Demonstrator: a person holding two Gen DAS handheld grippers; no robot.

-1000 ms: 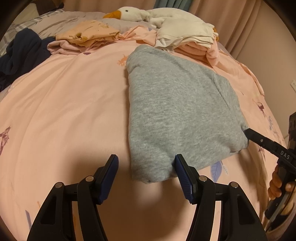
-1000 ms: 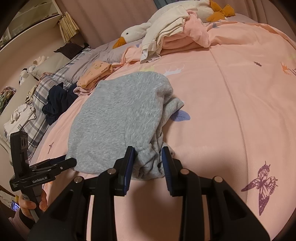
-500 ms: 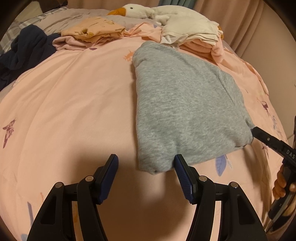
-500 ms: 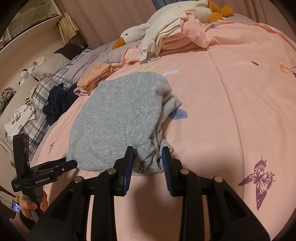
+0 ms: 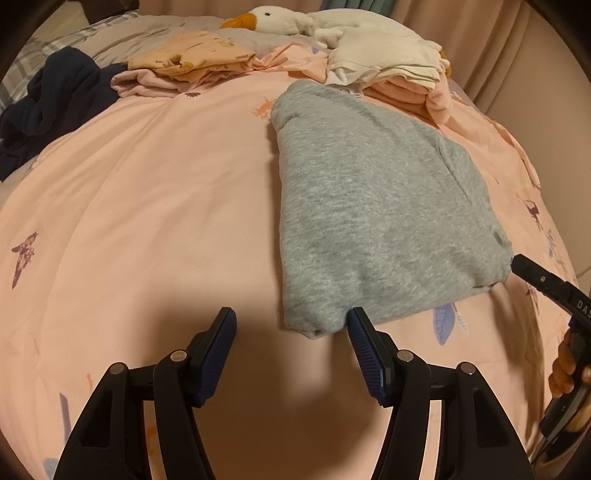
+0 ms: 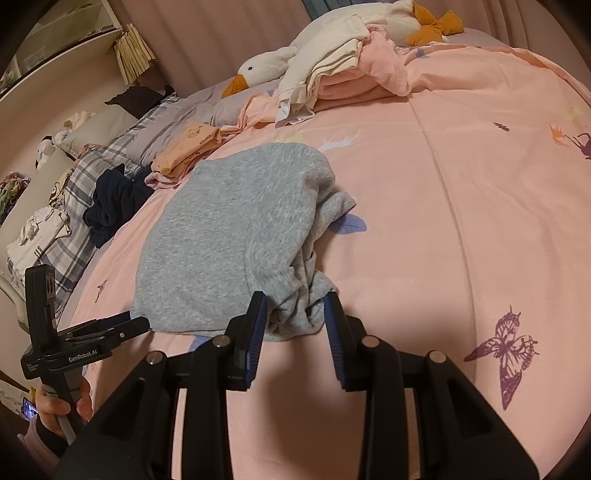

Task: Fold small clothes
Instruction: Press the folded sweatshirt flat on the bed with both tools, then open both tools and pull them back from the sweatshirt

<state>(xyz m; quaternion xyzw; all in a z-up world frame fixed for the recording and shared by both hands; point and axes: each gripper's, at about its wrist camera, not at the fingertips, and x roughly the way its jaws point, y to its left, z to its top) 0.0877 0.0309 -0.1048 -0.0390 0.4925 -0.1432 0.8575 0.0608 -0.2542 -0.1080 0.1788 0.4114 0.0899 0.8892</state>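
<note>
A folded grey sweatshirt [image 5: 373, 206] lies on the pink bedspread [image 5: 147, 206]; it also shows in the right wrist view [image 6: 229, 240]. My left gripper [image 5: 291, 332] is open, just short of the garment's near corner, its right pad beside the edge. My right gripper [image 6: 295, 314] is open with the bunched grey corner lying between its pads, not pinched. The right gripper's tip shows in the left wrist view [image 5: 535, 273] at the garment's right corner. The left gripper shows in the right wrist view [image 6: 122, 328] by the left corner.
Folded peach clothes [image 5: 192, 59], a dark navy garment [image 5: 55, 99], a stack of white and pink clothes [image 5: 391, 70] and a plush goose [image 5: 273, 16] lie at the far side of the bed. Pillows [image 6: 110, 147] and a shelf are at the left in the right wrist view.
My right gripper's jaws have widened and let go of the grey corner. Both grippers have drawn back a little from the garment.
</note>
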